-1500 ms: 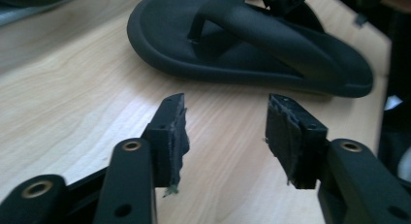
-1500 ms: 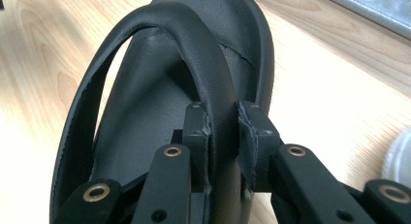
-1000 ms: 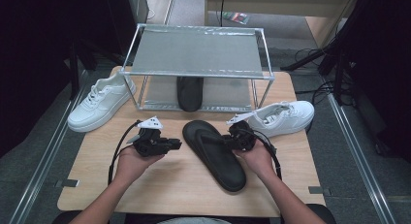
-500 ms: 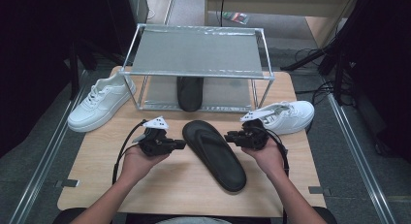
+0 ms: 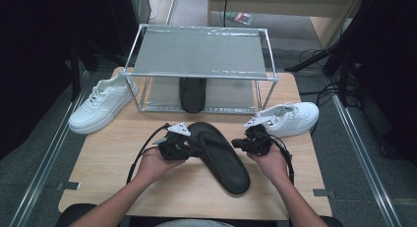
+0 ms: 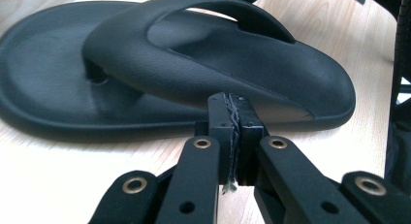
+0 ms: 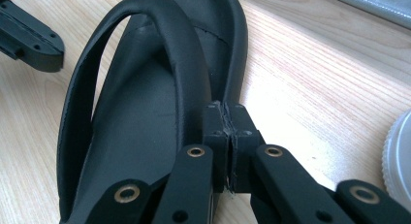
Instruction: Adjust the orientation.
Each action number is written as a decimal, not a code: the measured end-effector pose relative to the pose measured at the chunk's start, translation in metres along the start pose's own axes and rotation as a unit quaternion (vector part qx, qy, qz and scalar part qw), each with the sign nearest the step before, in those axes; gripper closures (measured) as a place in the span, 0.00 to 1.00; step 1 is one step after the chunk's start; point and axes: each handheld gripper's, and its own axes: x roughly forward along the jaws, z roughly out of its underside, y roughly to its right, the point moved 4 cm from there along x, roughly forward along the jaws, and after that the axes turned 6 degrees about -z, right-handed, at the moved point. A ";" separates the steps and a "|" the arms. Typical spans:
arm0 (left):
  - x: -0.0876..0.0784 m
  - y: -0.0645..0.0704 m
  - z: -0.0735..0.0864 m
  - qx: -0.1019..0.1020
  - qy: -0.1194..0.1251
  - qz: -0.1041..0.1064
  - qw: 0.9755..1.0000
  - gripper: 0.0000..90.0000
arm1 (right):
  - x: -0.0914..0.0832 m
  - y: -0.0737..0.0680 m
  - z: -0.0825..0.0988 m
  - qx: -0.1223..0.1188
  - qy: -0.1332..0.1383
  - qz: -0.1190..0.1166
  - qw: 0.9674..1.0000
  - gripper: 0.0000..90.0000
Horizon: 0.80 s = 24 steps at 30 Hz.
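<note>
A black flip-flop (image 5: 219,156) lies at an angle in the middle of the wooden table (image 5: 123,187). My left gripper (image 5: 194,151) is at its left edge, shut, with its pads (image 6: 233,112) pressed together and nothing between them, right in front of the flip-flop's strap (image 6: 203,54). From the other side my right gripper (image 5: 236,143) points at the flip-flop. Its jaws have just been closing and now stand shut (image 7: 228,122) on nothing, beside the strap (image 7: 184,54) and the sole's rim.
A second black flip-flop (image 5: 192,94) lies under a metal mesh rack (image 5: 199,52) at the back. One white sneaker (image 5: 101,104) sits at the left of the rack, another (image 5: 290,119) at the right, close behind my right hand.
My left hand has moved to the right, up to the flip-flop's edge. The right hand has stayed about where it was.
</note>
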 end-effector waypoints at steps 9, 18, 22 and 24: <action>0.007 -0.003 -0.004 0.006 -0.005 -0.004 1.000 1.00 | 0.000 -0.006 0.006 -0.006 -0.002 0.005 1.000 1.00; 0.014 -0.008 -0.012 -0.002 0.003 -0.004 1.000 1.00 | -0.003 -0.006 0.010 0.002 0.002 0.019 1.000 1.00; 0.018 -0.009 -0.016 0.001 0.002 -0.003 1.000 0.99 | -0.005 -0.004 0.012 0.008 0.005 0.022 1.000 1.00; 0.017 -0.010 -0.018 0.002 -0.001 0.000 1.000 0.99 | -0.006 -0.003 0.013 0.012 0.005 0.026 1.000 0.99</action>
